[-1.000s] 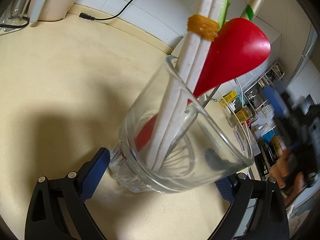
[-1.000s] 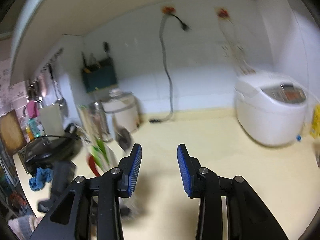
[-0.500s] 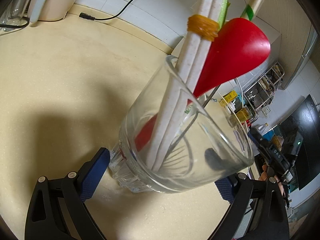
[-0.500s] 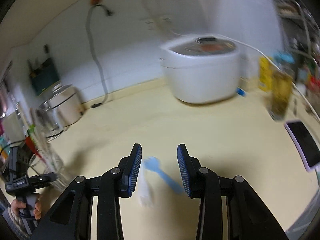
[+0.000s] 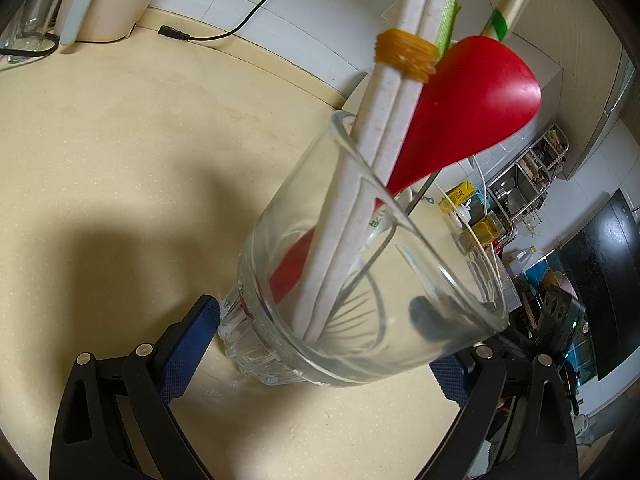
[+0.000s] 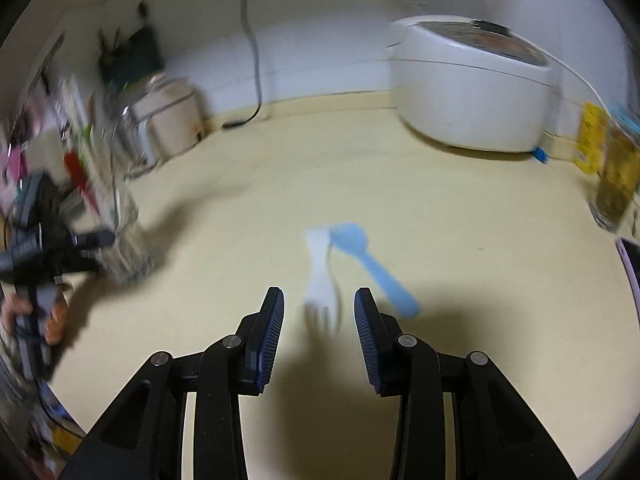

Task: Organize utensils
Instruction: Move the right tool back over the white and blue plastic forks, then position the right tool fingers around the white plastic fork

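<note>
Left gripper point(image 5: 320, 344) jaws clamp glass point(image 5: 360, 280); right gripper point(image 6: 319, 322) jaws wide, near white fork point(image 6: 322, 276), blue spoon point(image 6: 370, 264) just right.

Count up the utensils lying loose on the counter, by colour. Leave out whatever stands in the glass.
White: 1, the fork
Blue: 1, the spoon
Total: 2, both lying just ahead of the open right claw; the glass and its contents are left out.
</note>
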A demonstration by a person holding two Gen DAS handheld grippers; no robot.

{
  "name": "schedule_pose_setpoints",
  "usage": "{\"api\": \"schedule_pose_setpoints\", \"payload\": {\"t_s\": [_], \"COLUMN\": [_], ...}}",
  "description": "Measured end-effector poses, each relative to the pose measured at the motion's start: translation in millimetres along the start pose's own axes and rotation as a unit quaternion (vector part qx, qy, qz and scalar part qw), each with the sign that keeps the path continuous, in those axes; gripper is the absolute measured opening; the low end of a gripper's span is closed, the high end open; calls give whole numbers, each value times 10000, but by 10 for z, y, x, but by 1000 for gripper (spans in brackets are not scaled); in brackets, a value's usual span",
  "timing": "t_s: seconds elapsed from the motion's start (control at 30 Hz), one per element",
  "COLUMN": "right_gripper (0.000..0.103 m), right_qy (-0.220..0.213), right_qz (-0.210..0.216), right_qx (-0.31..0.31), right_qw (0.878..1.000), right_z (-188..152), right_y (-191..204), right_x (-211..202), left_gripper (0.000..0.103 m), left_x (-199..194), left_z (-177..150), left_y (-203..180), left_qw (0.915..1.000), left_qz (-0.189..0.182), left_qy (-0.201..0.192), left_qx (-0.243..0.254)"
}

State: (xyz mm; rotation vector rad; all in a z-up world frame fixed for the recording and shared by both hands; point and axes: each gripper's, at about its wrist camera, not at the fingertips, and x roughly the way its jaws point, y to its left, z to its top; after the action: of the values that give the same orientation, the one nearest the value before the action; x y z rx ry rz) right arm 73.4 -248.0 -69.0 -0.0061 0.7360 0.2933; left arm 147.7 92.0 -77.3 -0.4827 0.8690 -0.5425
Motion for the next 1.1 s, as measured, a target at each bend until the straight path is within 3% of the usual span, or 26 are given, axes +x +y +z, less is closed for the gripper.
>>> {"api": "schedule_pose_setpoints", "payload": {"t_s": [0.33, 0.63, 0.93, 1.0, 1.1], "right_gripper": [37, 37, 37, 26, 22], "right_qy": [273, 413, 425, 391, 371], "right_qz": [-281, -644, -662, -701, -710], "right_qx": [78, -512, -452, -434, -461], "right_qw": [9992, 9957, 9959, 9958, 9957], "right_z": [-40, 9, 27, 27, 19], "right_y": [15, 210, 191, 194, 203], "right_x": [209, 311, 322, 323, 320], "left_gripper": [97, 97, 97, 97, 97], "left_x": [1, 1, 2, 2, 2], "left_z": [0, -1, -2, -2, -2], "left_y": [0, 1, 1, 1, 1], "left_qw": [10000, 10000, 10000, 10000, 10000], "left_qz": [0, -1, -1, -1, -1], "left_qy": [0, 0, -1, -1, -1], "left_qx": [0, 0, 0, 0, 1]}}
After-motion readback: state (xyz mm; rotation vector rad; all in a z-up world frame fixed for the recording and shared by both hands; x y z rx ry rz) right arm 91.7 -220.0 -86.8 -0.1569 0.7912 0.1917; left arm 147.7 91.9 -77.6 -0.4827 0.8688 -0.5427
